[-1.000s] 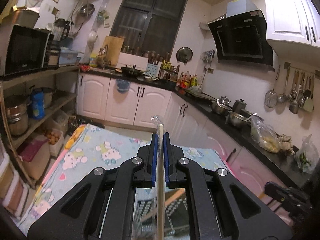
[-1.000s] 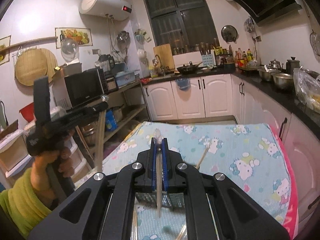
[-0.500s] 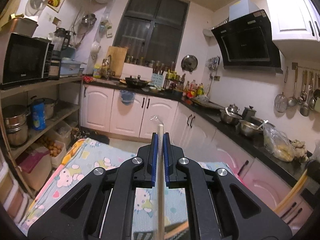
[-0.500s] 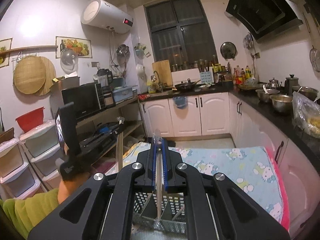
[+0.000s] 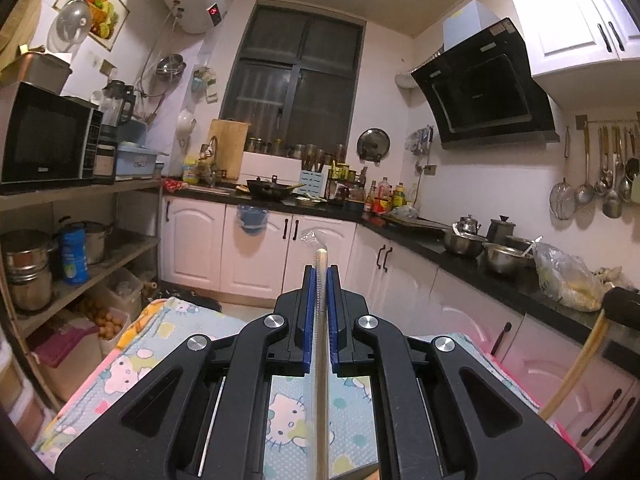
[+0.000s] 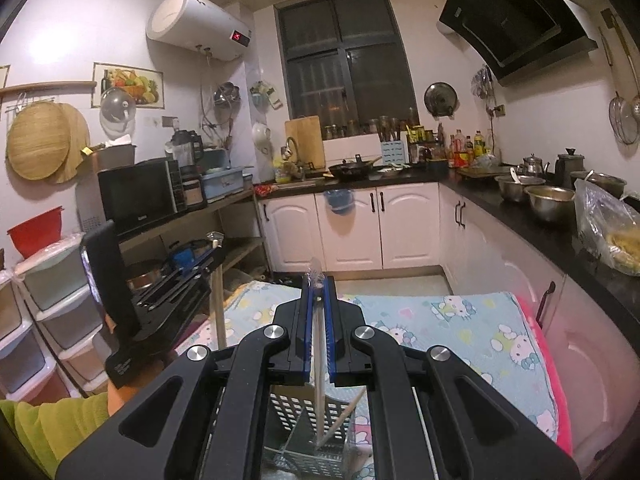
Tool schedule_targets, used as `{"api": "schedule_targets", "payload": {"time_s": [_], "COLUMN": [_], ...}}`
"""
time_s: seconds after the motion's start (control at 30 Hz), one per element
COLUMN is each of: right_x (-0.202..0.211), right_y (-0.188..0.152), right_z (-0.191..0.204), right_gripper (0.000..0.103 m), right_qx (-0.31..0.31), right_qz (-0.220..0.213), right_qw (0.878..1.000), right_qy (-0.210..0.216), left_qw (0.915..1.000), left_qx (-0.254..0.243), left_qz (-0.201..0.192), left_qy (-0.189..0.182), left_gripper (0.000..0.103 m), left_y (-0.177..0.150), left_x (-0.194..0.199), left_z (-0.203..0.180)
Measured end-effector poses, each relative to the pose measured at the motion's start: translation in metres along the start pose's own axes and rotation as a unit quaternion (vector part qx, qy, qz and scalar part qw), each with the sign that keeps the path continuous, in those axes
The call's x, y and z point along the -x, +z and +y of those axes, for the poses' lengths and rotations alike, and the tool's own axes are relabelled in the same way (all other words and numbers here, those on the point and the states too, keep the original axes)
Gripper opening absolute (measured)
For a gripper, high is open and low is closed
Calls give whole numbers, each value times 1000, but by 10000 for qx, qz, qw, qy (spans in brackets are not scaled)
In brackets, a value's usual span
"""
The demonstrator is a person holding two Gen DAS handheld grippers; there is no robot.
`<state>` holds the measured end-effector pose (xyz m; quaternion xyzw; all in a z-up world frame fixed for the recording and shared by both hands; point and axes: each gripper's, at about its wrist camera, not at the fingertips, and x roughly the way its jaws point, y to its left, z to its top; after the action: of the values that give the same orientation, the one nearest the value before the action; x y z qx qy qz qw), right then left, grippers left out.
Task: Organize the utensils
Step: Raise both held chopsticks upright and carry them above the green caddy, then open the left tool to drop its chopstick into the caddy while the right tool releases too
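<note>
My left gripper point(image 5: 320, 276) is shut on a pale chopstick in a clear plastic sleeve point(image 5: 320, 360), held upright between the blue pads. In the right wrist view the same left gripper point(image 6: 208, 252) hangs at the left with its chopstick point(image 6: 218, 304) pointing down. A hand and a green sleeve point(image 6: 48, 428) hold it. My right gripper point(image 6: 318, 284) is shut on another sleeved chopstick point(image 6: 318, 360). That chopstick's lower end reaches into a grey perforated utensil holder point(image 6: 296, 412), where one more chopstick point(image 6: 346, 412) leans.
The table wears a light blue cartoon-cat cloth point(image 6: 460, 328) with a pink edge. White cabinets and a black counter point(image 6: 532, 232) with pots and a bag run along the right. Shelves with a microwave point(image 6: 136, 196) and stacked plastic drawers point(image 6: 48, 304) stand at the left.
The right gripper has moved over the holder, which now shows larger below it with the chopstick's end inside. The left gripper has drifted closer to the right one. Both grips are unchanged.
</note>
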<state>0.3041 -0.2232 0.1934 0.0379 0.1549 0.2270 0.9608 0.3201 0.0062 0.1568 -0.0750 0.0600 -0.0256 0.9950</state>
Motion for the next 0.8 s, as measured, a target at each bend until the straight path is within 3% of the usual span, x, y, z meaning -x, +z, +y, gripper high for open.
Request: {"api": "schedule_targets", "payload": {"time_s": [0.63,0.8], "right_x": [-25,-26], "right_y": [-42,-53], "right_z": [-25,-29], "right_gripper": [6,6], "right_qx": [-327,-383], "right_qz": [355,504], "right_qw": [9988,9979], "right_qy": [-115,-141], "left_qw": [9993,9982], "left_qx": [238,375], "left_qz": [214,378], "left_qy": [-192,-282], "left_gripper": [2,11], "left_y": [-27,-31], "left_x": [-1,4], "left_z": [7,12]}}
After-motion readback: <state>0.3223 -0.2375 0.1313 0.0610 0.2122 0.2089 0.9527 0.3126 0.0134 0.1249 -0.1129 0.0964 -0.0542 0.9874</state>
